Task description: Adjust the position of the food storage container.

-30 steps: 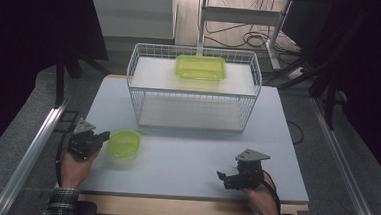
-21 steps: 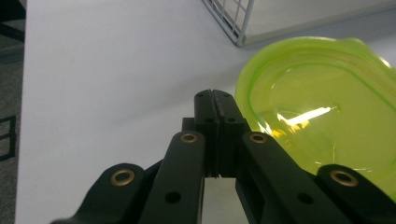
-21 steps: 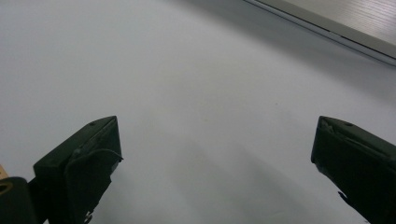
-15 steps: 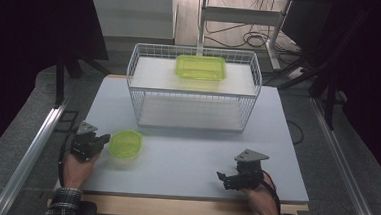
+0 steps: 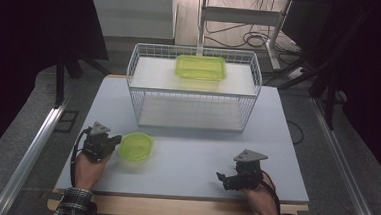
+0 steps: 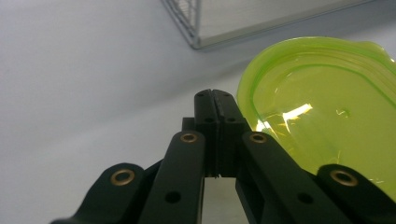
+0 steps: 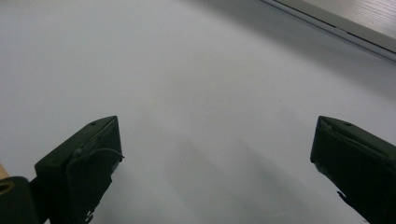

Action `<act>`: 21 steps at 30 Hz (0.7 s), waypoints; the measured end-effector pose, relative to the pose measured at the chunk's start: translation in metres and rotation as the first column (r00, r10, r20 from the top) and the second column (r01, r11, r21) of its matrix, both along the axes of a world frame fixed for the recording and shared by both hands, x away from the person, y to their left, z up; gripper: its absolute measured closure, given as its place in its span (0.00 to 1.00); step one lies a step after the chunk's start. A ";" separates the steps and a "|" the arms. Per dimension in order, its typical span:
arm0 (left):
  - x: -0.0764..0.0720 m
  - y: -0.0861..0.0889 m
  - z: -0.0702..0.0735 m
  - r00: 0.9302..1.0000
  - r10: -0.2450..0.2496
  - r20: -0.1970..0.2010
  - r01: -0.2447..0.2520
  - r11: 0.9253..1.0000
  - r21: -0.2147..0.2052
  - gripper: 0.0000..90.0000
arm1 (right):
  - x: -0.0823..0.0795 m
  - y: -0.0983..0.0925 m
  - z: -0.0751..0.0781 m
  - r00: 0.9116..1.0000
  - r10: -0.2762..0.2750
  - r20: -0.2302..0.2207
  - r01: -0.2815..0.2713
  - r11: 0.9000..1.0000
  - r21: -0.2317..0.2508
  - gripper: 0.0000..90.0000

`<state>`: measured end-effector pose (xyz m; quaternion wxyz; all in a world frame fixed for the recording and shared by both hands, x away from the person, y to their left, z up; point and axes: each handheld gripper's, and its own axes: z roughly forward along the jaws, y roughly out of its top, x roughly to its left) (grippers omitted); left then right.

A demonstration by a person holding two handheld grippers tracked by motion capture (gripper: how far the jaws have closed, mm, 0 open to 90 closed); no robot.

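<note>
- Left gripper (image 5: 112,142) sits in the lower left of the high view, on the grey table (image 5: 200,153), with my left hand (image 5: 88,167) below it in the frame.
- In the left gripper view its jaws are pressed fully together, pad against pad, with nothing between them.
- The small green bowl (image 5: 136,147) lies lower left of centre in the high view, just to the right of the left gripper's closed tips; whether tips and rim touch, I cannot tell from here.
- In the left gripper view the bowl (image 6: 322,112) fills the right half of the frame, its rim right beside the closed tips. The bowl is translucent and nothing lies inside it.
- Right gripper (image 5: 222,180) is in the lower right of the high view, held by my right hand (image 5: 259,196), well apart from the bowl.
- In the right gripper view its jaws stand wide apart, one at the lower left edge, one at the lower right edge, bare table between them. It holds nothing.
- A white wire basket (image 5: 192,87) stands upper centre in the high view, on the far part of the table.
- A green rectangular container (image 5: 201,67) rests on a white shelf in the upper part of the basket.
</note>
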<state>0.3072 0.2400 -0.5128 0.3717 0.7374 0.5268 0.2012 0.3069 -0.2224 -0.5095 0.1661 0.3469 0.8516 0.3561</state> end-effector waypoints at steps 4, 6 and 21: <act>-0.001 -0.011 0.001 1.000 -0.028 -0.001 0.028 1.000 0.001 1.00 | 0.000 0.000 0.000 1.000 0.002 -0.001 -0.002 1.000 -0.003 0.02; -0.001 -0.015 0.001 0.999 -0.042 -0.006 0.041 0.999 -0.013 1.00 | 0.000 0.000 0.000 1.000 0.003 -0.002 -0.003 1.000 -0.008 0.03; -0.012 -0.009 -0.016 0.987 -0.118 -0.109 0.116 0.993 -0.027 1.00 | -0.001 0.002 0.000 1.000 0.007 0.004 -0.007 1.000 -0.015 0.03</act>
